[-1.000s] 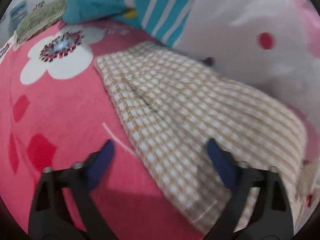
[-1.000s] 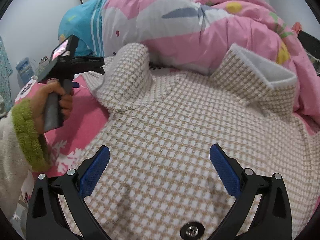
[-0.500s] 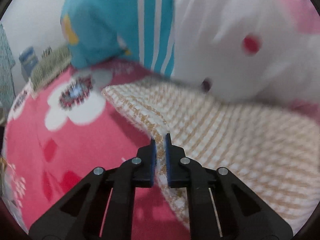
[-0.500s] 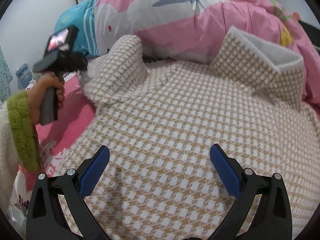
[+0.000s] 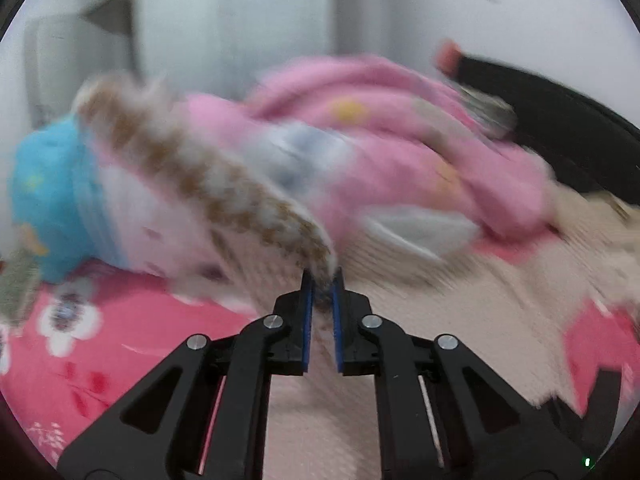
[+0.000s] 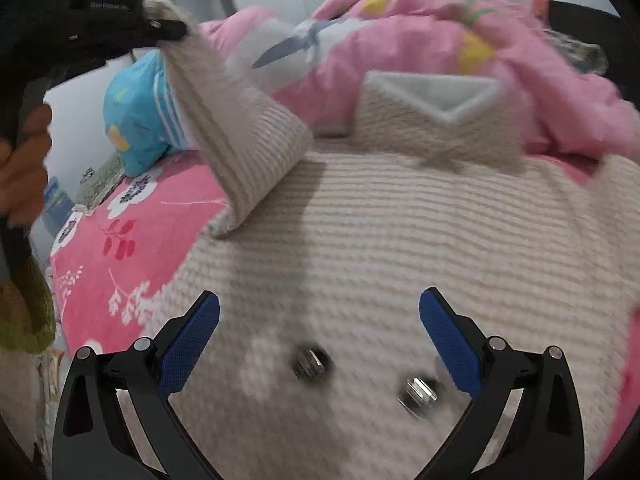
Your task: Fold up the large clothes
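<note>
A large beige-and-white checked coat (image 6: 400,240) lies spread on the pink bed. Its left sleeve (image 6: 236,128) is lifted off the bed and hangs from my left gripper (image 6: 172,30), seen at the upper left of the right wrist view. In the left wrist view my left gripper (image 5: 320,280) is shut on the sleeve (image 5: 192,172), which is blurred. My right gripper (image 6: 320,316) is open and empty above the coat's body, over two metal snap buttons (image 6: 312,364). The coat's right sleeve (image 6: 436,120) lies folded with its white lining showing.
A pink cartoon quilt (image 6: 440,40) is heaped behind the coat, with a blue striped pillow (image 6: 136,120) at its left end. The pink floral bedsheet (image 6: 132,232) shows left of the coat. A dark object (image 5: 560,120) sits at the far right.
My left gripper, which closed on the sleeve edge half a second ago, has lifted the sleeve up and swung it rightward. My right gripper has moved down the coat's body and stays open.
</note>
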Demonstrator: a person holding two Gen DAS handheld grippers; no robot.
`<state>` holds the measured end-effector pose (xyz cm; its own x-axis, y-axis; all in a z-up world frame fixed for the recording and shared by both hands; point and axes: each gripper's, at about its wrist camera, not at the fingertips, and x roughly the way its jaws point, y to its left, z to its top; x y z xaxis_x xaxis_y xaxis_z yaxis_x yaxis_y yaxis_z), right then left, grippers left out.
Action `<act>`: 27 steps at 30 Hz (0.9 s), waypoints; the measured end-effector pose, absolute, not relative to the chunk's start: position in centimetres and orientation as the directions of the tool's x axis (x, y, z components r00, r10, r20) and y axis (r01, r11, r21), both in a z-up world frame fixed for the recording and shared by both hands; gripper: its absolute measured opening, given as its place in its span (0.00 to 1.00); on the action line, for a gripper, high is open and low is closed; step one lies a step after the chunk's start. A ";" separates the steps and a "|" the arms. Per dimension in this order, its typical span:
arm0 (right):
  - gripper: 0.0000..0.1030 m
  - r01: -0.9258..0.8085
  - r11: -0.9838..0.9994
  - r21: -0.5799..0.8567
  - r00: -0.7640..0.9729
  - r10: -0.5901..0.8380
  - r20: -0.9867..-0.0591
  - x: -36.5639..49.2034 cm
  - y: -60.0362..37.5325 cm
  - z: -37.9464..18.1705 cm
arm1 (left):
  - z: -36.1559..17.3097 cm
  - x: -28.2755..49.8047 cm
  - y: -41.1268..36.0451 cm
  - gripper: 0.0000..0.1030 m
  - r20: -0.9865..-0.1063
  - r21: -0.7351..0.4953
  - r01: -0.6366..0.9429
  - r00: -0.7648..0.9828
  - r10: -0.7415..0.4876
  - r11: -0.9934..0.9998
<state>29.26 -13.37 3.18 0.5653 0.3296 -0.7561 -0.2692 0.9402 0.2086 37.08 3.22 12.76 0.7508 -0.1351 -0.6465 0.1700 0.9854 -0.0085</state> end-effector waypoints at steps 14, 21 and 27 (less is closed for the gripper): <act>0.95 -0.124 0.980 0.156 0.528 0.198 -0.826 24.4 -25.7 3.1 | -1.3 28.5 6.4 0.72 -0.789 -0.228 0.100 0.564 -0.244 0.969; 0.94 -0.043 0.942 0.334 0.544 0.302 -0.783 31.0 -27.0 3.5 | -5.1 29.7 11.5 0.72 -0.842 -0.127 -0.124 0.537 -0.041 0.984; 0.79 0.122 0.943 0.309 0.513 0.206 -0.833 37.4 -29.7 1.1 | -6.4 30.2 12.6 0.73 -0.833 -0.151 -0.138 0.552 -0.051 0.979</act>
<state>37.35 -29.65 1.07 0.5133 0.2064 -0.8330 0.1223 0.9432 0.3090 30.18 12.62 -6.41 0.5515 -0.0511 -0.8326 -0.1375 0.9789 -0.1512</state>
